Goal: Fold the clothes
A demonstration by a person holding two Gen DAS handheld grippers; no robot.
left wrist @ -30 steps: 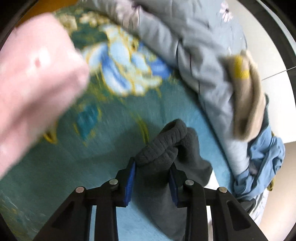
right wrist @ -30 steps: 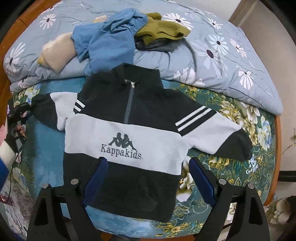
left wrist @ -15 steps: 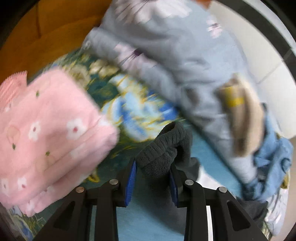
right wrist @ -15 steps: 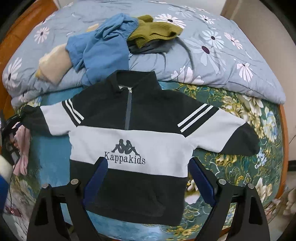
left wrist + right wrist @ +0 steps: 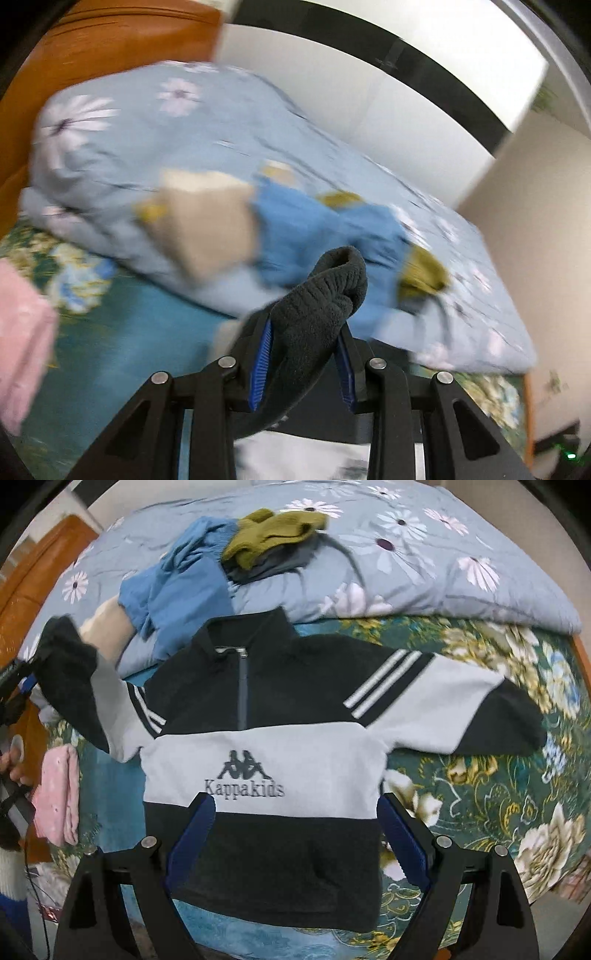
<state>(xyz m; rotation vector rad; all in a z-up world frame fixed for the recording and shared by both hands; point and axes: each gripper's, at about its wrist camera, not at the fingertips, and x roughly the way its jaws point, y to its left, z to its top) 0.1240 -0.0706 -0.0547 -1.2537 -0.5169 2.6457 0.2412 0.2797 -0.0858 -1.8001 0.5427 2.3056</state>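
Sweater [image 5: 258, 746] lies flat on the bed [image 5: 498, 805]; left hand-held gripper [image 5: 301, 345] clenches its dark cuff [image 5: 321, 291] at 9 o'clock, right hand-held gripper [image 5: 295, 834] hovers spread wide above the hem.

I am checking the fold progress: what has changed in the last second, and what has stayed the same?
The left gripper, shut on the cuff throughout, has lifted the sleeve off the bed, up and toward the sweater body. The right gripper stays open above the hem; the sweater body and other sleeve still lie flat.
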